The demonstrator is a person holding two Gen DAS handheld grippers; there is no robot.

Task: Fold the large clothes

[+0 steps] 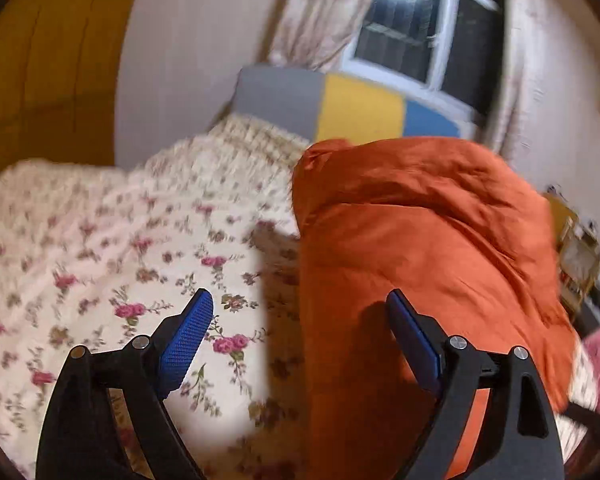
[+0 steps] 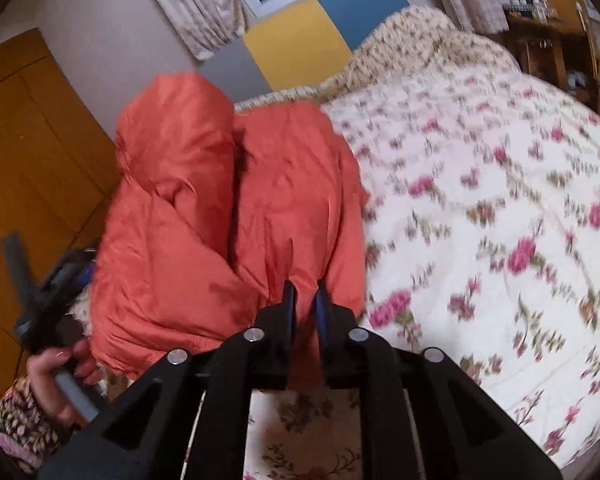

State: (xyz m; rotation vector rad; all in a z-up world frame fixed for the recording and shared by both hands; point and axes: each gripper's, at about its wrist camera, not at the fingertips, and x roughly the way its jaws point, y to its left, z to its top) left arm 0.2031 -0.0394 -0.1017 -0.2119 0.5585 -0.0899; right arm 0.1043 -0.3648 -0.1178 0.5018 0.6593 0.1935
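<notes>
A large orange puffy garment (image 1: 424, 240) hangs bunched above the floral bedspread (image 1: 100, 248). In the left wrist view my left gripper (image 1: 300, 304) is open and empty, with its right finger against the garment's front and its left finger over the bedspread. In the right wrist view my right gripper (image 2: 305, 294) is shut on the lower edge of the orange garment (image 2: 204, 208) and holds it up. The left gripper (image 2: 56, 280) shows at the left edge of that view, held by a hand, beside the garment.
The bed has a grey, yellow and blue headboard (image 1: 356, 108) under a curtained window (image 1: 416, 28). A wooden wardrobe (image 2: 28, 152) stands at one side. Wooden shelves with small items (image 2: 556, 40) stand at the other side of the bed (image 2: 500, 208).
</notes>
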